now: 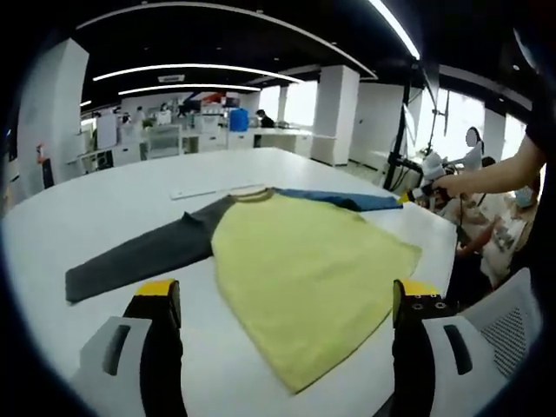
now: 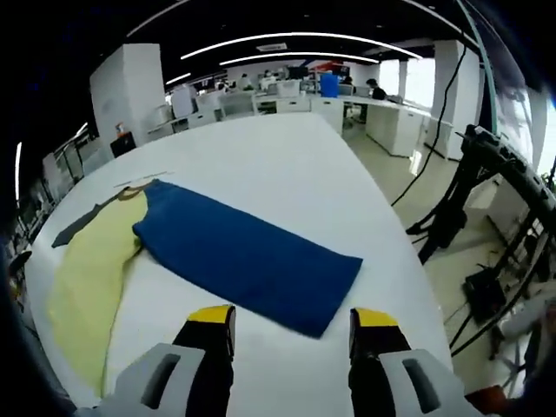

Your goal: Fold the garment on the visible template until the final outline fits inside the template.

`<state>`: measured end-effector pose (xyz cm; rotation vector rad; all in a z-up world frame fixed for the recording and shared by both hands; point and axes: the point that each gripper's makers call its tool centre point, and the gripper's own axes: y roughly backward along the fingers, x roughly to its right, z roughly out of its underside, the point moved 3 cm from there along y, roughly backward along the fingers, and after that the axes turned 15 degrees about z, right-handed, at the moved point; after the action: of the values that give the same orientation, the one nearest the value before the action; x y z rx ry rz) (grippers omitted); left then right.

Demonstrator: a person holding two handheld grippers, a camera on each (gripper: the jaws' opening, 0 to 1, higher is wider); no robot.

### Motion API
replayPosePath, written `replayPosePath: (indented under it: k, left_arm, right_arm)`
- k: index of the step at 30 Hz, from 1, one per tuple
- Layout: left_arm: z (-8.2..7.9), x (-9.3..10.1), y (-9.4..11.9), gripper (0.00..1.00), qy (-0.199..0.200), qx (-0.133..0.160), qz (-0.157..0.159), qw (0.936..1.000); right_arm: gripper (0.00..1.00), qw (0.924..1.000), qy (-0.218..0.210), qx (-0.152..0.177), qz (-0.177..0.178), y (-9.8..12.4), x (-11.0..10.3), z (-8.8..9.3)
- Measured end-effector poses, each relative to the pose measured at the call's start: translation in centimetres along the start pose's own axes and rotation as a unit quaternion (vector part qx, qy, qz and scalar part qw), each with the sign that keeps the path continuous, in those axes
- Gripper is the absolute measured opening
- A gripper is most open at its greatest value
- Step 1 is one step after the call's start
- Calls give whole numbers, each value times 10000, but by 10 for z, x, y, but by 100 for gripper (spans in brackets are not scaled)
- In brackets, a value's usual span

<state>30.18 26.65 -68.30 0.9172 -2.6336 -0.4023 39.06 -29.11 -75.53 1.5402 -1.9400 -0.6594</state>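
A long-sleeved shirt lies flat on the white table [image 1: 130,200]. Its yellow body [image 1: 304,261] is in the middle, with a dark grey sleeve [image 1: 143,256] stretched left and a blue sleeve [image 1: 334,200] stretched right. My left gripper [image 1: 287,295] hovers open over the near hem, holding nothing. In the right gripper view the blue sleeve [image 2: 252,256] spreads across the middle, with the yellow body [image 2: 87,278] to the left. My right gripper [image 2: 294,320] stands open just short of the sleeve's cuff end. It also appears small at that cuff [image 1: 419,191], held by an outstretched arm [image 1: 491,169].
A pale strip [image 1: 204,192] lies on the table beyond the collar. The table's edge runs close past the blue cuff [image 2: 408,261]. A black stand [image 2: 486,174] and cables are on the floor beyond. A white chair [image 1: 512,326] and seated people are at the right.
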Motion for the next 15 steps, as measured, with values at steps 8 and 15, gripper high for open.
replayPosePath:
  k: [8,15]
  left_arm:
    - [3,0,0,99,-32,-51,-7,10000]
    - [2,0,0,99,-64,-83,-5,9999]
  right_arm:
    - [32,9997,-50,-158,163,-5,6,5]
    - [19,9993,67,-304,183,-6,4,9]
